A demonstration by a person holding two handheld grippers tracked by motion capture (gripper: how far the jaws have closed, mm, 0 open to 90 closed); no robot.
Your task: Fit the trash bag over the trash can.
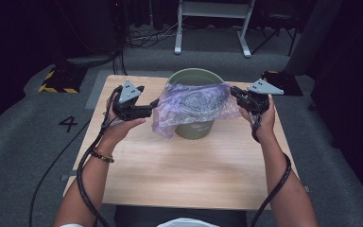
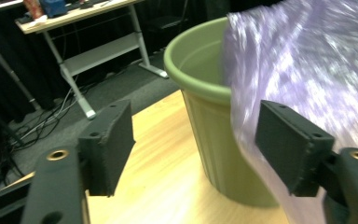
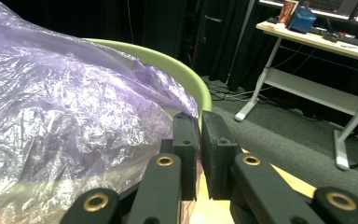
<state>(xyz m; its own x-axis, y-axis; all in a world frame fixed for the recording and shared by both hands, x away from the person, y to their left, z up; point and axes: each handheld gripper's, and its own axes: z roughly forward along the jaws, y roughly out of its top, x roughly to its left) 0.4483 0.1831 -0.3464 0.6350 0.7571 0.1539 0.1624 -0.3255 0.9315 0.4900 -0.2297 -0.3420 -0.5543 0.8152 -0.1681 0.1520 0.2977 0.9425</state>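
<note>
The step in hand was lining the green bin (image 1: 196,124) with the purple plastic bag (image 1: 189,106). The bin stood upright on the tabletop (image 1: 170,170), toward the 12 o'clock edge in the high view. The bag lay stretched across the bin's mouth, with a loose fold hanging down the outer wall at the bin's 8 o'clock.

Left gripper (image 1: 147,111): positioned at the bin's 9 o'clock. In the left gripper view the left gripper's (image 2: 200,149) jaws stood wide apart. The bag (image 2: 307,79) hung in front of and just beside the one pad (image 2: 291,144), but nothing was pinched between the pads. This side of the bag was judged to be free.

Right gripper (image 1: 236,94): positioned at the bin's 3 o'clock. In the right gripper view the right gripper's (image 3: 199,140) jaws were nearly together, clamped on a thin edge of the bag (image 3: 65,112) beside the bin rim (image 3: 186,79).

Next move, as judged: the left jaws would need to close on the hanging fold at 9 o'clock, then pull that edge outward and down over the rim while the right grip held tension. A slack film could slip off the rim if tension were lost.
</note>
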